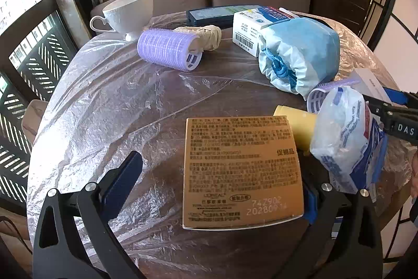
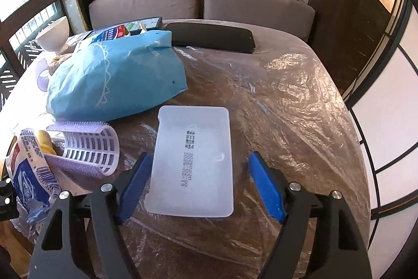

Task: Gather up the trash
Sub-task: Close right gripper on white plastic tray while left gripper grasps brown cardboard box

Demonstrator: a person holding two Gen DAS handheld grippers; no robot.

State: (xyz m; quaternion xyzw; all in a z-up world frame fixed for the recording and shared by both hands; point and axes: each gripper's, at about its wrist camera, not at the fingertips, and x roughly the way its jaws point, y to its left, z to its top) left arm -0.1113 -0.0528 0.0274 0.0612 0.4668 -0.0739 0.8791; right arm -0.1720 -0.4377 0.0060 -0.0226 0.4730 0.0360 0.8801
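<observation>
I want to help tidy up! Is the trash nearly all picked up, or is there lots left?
Lots left. Nothing looks collected yet: no bin shows. The left gripper is open around the gold box, and the right gripper is open around the white packet, neither squeezed. The crumpled wrapper, paper wad and blue bag lie on the table.

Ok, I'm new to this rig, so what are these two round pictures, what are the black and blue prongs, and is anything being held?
Each picture comes from a camera on a hand-held gripper, looking along its jaws. Left gripper: jaws open around a gold carton, its right pad against the carton's edge, its left pad well apart. Right gripper: jaws open either side of a white packet, not gripping. Neither holds anything yet. On the plastic-covered table also lie a blue bag, a purple hair roller, a teacup and a crumpled wrapper.
</observation>
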